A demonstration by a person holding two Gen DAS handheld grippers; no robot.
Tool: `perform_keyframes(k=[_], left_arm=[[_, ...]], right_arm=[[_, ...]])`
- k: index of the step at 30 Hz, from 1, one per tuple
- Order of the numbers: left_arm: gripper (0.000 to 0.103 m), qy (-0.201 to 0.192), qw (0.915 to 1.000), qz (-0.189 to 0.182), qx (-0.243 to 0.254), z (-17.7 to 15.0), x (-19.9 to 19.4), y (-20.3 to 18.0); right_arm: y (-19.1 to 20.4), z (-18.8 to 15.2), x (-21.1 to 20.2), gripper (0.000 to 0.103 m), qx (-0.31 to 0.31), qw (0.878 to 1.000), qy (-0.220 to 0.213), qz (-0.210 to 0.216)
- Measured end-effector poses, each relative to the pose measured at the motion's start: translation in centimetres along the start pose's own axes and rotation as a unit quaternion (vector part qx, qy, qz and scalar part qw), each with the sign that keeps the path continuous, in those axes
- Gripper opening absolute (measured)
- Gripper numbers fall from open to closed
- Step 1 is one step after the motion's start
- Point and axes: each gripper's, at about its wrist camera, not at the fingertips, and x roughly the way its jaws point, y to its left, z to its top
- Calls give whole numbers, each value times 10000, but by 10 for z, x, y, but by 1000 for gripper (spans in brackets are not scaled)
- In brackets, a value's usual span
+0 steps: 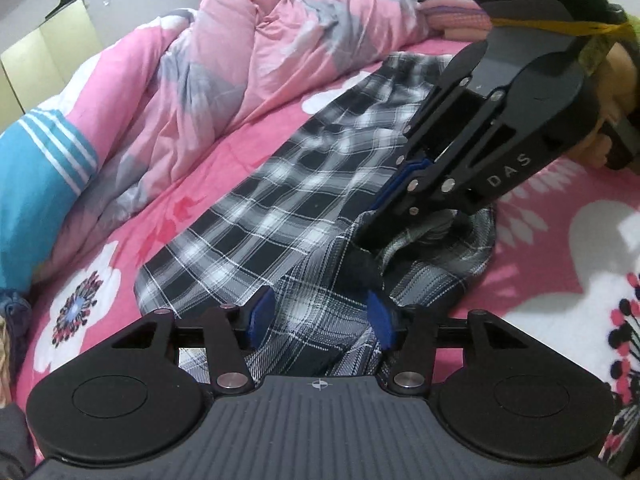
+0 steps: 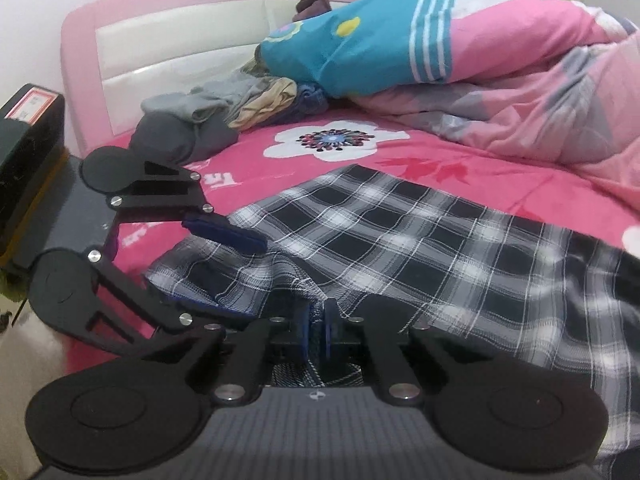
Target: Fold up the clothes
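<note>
Left wrist view shows one plaid garment point(image 1: 280, 200), black, grey and white, lying long across the pink flowered bedsheet point(image 1: 168, 216), running away from the left gripper point(image 1: 320, 316) toward the far right. That gripper's two blue pads point(image 1: 262, 312) stand spread apart, with the near end of the cloth lying loose between and under them; neither pad presses it. It points slantwise down at the bed. Ahead and to its right the right gripper point(image 1: 372, 240) comes in from the upper right, angled down, its tip buried in a bunched fold of the plaid. A hand point(image 1: 612, 80) holds its grip at the right edge. To the left lies one rumpled pink and grey quilt point(image 1: 224, 60).

Right wrist view shows the right gripper point(image 2: 319, 330) with its two blue pads pressed together, pinching a raised ridge of the plaid garment point(image 2: 400, 240) just in front of the camera. To its left the left gripper point(image 2: 232, 276) reaches in, one finger above the cloth's edge, one below. Beyond lie one blue pillow point(image 2: 340, 56), a small heap of other clothes point(image 2: 224, 108), and one pink headboard point(image 2: 160, 32).
</note>
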Motion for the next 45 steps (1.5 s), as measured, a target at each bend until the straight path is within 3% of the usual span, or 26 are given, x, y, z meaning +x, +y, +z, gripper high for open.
perform_keyframes(k=[5,10,14,17,19,22,23,25,31,33,36,38,41,43,45], left_arm=[[51,-48,9988,-263,-407,2,2,9],[51,0,9996,-226,-164,1,8,-1],[25,-23,9993,-30,-371,3,7,5],[14,-141,9988,157,-442,2,1,8],[11,-217,9985,258,-426,2,-2,8],[10,-305,9981,394,-351,2,-5,5],[10,-334,9980,437,-326,2,-6,4],[9,-390,9975,496,-305,2,-8,2],[8,-561,9963,561,-331,4,-16,2],[8,-532,9967,554,-276,2,-18,-1],[11,-348,9983,446,-165,-6,-19,-6],[23,-244,9989,389,-99,-11,-22,-9],[43,-321,9989,333,-76,-17,-33,-12],[54,-474,9982,249,-268,-16,-39,-8],[57,-611,9967,175,-502,-13,-41,-3]], right_arm=[[-7,0,0,7,236,9997,-54,47],[-14,-1,-3,7,512,9984,-170,153],[-20,-4,-13,8,544,9972,-355,361],[-32,-5,-24,9,598,9957,-469,535],[-38,-5,-29,13,517,9960,-432,595],[-39,-4,-32,30,244,9962,-310,783],[-35,-4,-32,37,17,9961,-257,846],[-27,-3,-30,40,-436,9955,-175,819],[0,-5,-8,37,-1496,9880,177,351],[9,-8,-4,20,-1677,9857,190,-13],[33,-21,-4,10,-2006,9770,74,-717],[53,-32,-3,9,-2456,9597,-48,-1367],[75,-45,2,9,-2892,9366,-183,-1972],[80,-49,5,9,-2970,9296,-226,-2169],[83,-52,7,9,-3023,9246,-263,-2302]])
